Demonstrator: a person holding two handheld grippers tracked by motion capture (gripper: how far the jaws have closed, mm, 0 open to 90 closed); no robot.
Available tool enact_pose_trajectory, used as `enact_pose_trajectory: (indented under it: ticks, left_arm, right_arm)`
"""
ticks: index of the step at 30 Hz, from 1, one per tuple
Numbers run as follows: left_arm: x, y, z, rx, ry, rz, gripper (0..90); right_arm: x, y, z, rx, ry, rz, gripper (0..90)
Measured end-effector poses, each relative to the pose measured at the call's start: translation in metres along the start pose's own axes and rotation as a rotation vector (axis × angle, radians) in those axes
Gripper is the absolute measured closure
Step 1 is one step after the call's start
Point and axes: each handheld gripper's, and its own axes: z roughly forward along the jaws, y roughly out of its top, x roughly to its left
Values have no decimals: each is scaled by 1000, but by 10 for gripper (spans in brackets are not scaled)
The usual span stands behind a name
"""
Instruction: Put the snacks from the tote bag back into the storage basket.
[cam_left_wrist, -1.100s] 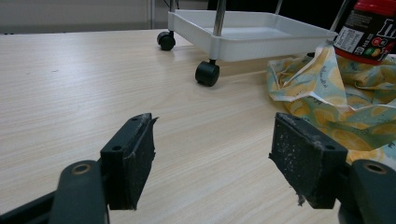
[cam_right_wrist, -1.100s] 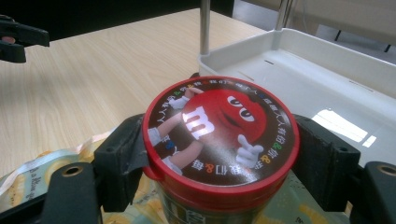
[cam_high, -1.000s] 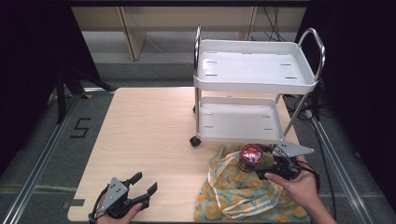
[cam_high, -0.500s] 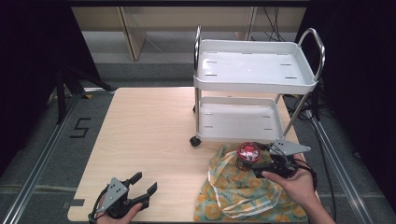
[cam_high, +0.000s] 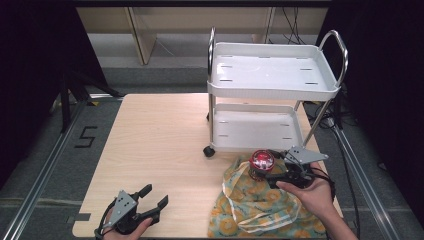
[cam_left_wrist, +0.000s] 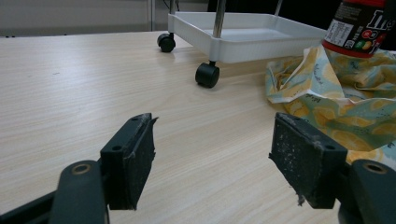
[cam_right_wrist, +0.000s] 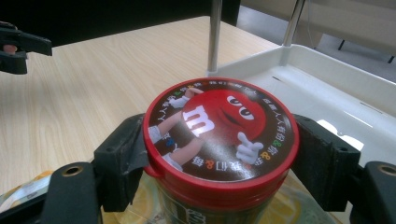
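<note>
Your right hand-held gripper (cam_right_wrist: 219, 154) is clamped on a candy jar (cam_right_wrist: 219, 140), one black jaw pressing each side just under the lid, jaws about half open around it. The jar is round and upright, with a glossy red lid (cam_high: 262, 159), a dark body and a red band at its base. It sits at the cart-side edge of the yellow lemon-print cloth (cam_high: 260, 205), just in front of the white cart (cam_high: 272, 90) and its lower shelf (cam_high: 255, 130), close to but clear of the shelf rim. The lid shows a red cartoon candy character with a white "m" on its chest, white gloves and a ring of small coloured writing too small to read. In the left gripper view the side label (cam_left_wrist: 357, 28) shows small print and coloured candies, unreadable. Your left hand-held gripper (cam_high: 145, 202) is wide open, holding nothing, resting low on the desk (cam_high: 160, 140), well apart from the cart, near the desk's near edge. Left of the cart the desk lies bare and open. The cart's black casters (cam_left_wrist: 207, 74) stand on the desk, the nearest just beside the cloth. A "5" (cam_high: 86, 136) is marked on the floor left of the desk.
</note>
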Motion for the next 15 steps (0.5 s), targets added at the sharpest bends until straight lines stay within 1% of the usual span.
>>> enact_pose_trajectory:
  ticks: [3, 4, 5, 6, 7, 8, 9, 10, 13, 15]
  left_arm:
    - [0, 0, 0, 0, 2, 0, 295]
    - [0, 0, 0, -2, 2, 2, 295]
    - [0, 0, 0, -2, 2, 2, 295]
    - [0, 0, 0, -1, 3, 2, 295]
    - [0, 0, 0, -1, 0, 1, 295]
    - [0, 0, 0, -1, -2, 0, 295]
    - [0, 0, 1, -11, -14, 3, 295]
    - [0, 0, 1, -9, -12, 4, 295]
    - [0, 0, 0, -1, -2, 0, 295]
    - [1, 0, 0, -2, -3, 0, 295]
  right_arm:
    - [0, 1, 0, -5, -11, 0, 261]
    - [1, 2, 1, -3, -5, 12, 262]
    - [1, 2, 1, -3, -5, 12, 262]
    - [0, 3, 3, -5, -10, 1, 262]
    - [1, 3, 4, 2, 2, 6, 262]
    - [2, 2, 5, 1, -11, 6, 262]
    - [2, 3, 5, 11, 5, 14, 262]
    - [2, 3, 6, 10, 2, 21, 262]
    - [0, 4, 7, 3, 4, 9, 262]
    - [0, 5, 8, -4, 12, 2, 262]
